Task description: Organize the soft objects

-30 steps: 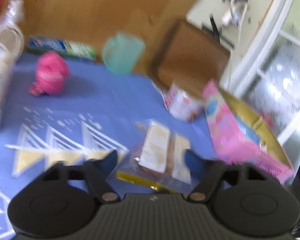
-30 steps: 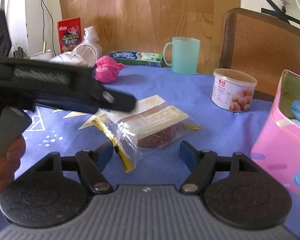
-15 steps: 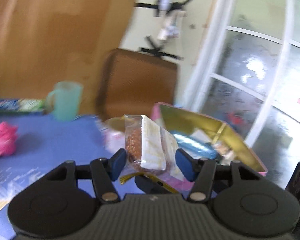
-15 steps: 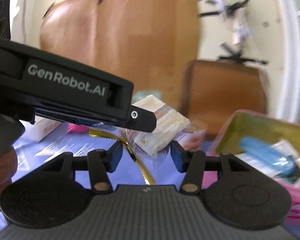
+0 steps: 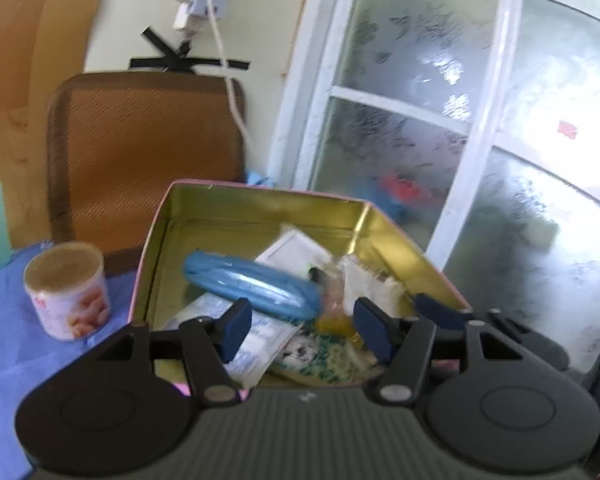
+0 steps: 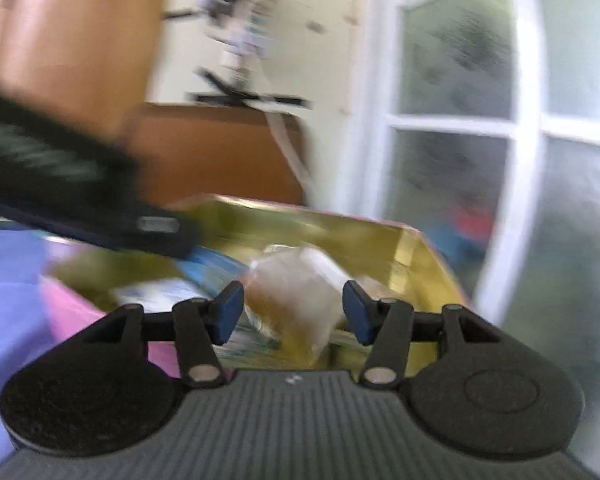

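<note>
Gold-lined and pink outside, the open tin (image 5: 260,208) now fills both our wrist views, where a second ago we faced the blue tablecloth (image 5: 4,344). Half a second back our left gripper (image 5: 303,330) pinched the clear bag with the brown pad (image 6: 296,296); now its jaws stand apart with nothing between them, poised over the tin's near edge. We judge the bag has just been released into the tin, so this soft item looks stowed and the next one can be sought.

The left view is sharp: it shows the blue roll (image 5: 252,286), paper packets (image 5: 256,340) and the lidded white tub (image 5: 66,290) beside the tin, but the bag itself is hard to pick out there. The right view, smeared by motion, shows the bag plainly, lying on the tin's contents, framed by our right gripper (image 6: 293,316), whose jaws are spread and seem clear of it, though blur hides whether they touch.
</note>
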